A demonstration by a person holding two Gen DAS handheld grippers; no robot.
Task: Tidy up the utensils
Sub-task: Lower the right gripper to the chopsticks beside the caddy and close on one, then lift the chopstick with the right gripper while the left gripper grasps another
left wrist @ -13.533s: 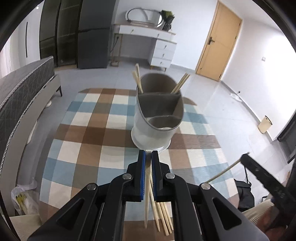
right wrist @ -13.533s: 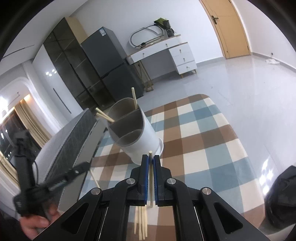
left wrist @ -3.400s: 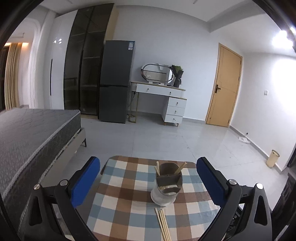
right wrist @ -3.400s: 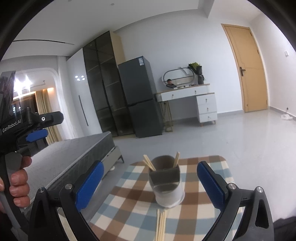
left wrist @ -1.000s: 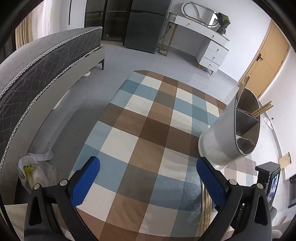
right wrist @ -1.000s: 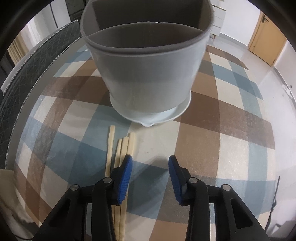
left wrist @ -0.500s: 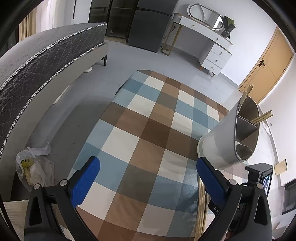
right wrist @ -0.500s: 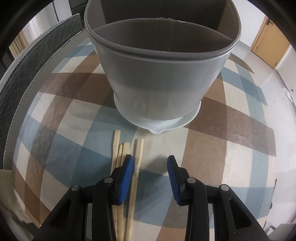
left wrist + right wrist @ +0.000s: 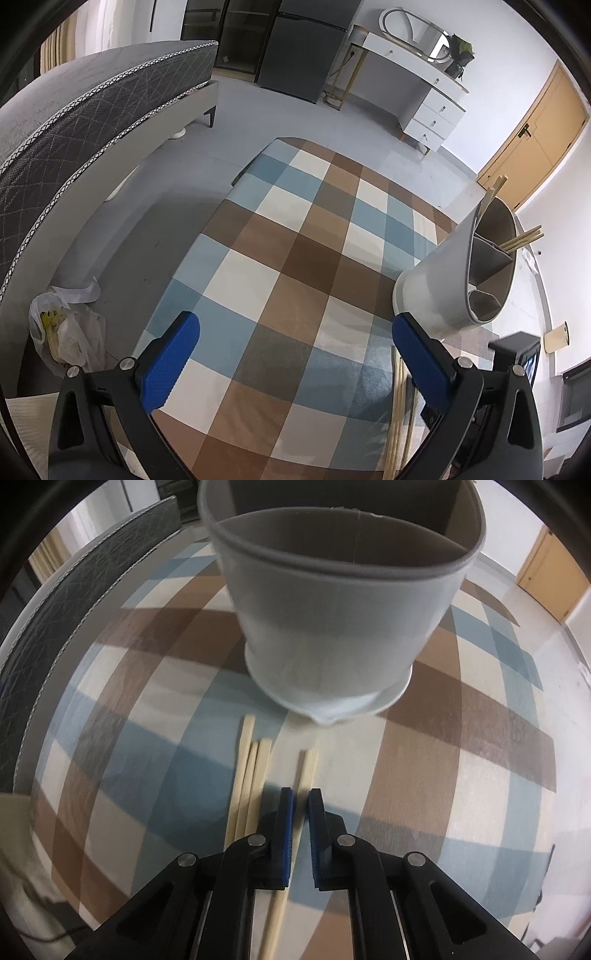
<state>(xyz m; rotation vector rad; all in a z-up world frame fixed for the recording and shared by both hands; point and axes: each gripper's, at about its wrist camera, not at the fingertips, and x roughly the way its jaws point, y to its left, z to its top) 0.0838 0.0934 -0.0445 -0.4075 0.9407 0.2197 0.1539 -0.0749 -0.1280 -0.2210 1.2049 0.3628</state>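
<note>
On the checked cloth [image 9: 461, 738] we find the utensil holder [image 9: 332, 620], with loose chopsticks [image 9: 245, 775] lying just before its base. One chopstick [image 9: 308, 764] lies apart to their right, running between the right gripper [image 9: 301, 805] pads. In the holder's far compartment (left-wrist view) more chopsticks [image 9: 522, 238] lean outward.

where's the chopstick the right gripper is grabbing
In the right wrist view the chopstick lies on the checked cloth between the right gripper pads, just right of three loose chopsticks and in front of the grey utensil holder.
</note>
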